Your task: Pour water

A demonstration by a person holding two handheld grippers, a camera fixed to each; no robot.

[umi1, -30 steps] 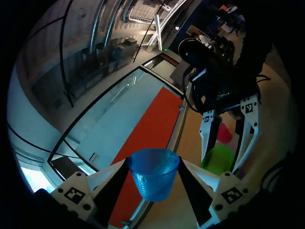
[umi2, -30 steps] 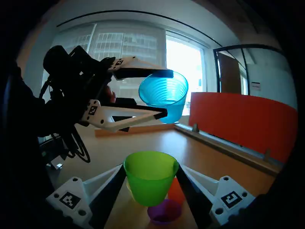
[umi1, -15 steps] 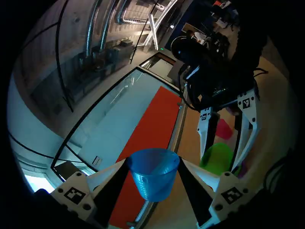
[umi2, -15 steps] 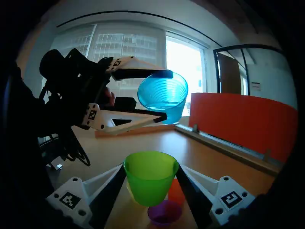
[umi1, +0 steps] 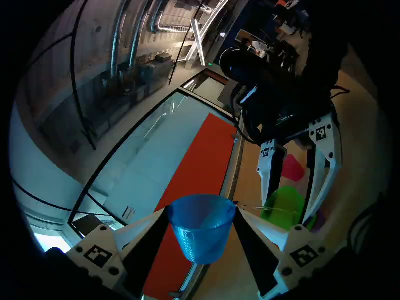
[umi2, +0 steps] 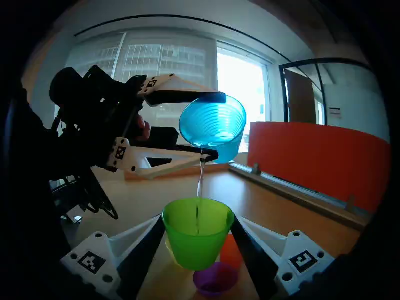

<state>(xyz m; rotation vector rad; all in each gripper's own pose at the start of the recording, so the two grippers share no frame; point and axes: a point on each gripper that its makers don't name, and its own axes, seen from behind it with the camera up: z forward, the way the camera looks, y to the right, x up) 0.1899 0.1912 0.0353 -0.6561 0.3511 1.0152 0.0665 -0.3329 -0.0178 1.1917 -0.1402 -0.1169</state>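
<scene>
A translucent blue plastic cup is clamped in the left tongs and tilted over a green plastic cup, gripped by the right tongs, so the water stream is caught inside.

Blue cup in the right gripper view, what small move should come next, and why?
Probably tip the blue cup, shut in the left gripper, slightly further. A thin stream falls from its lip into the green cup held by the right gripper, and more is pooled inside the blue cup.
</scene>
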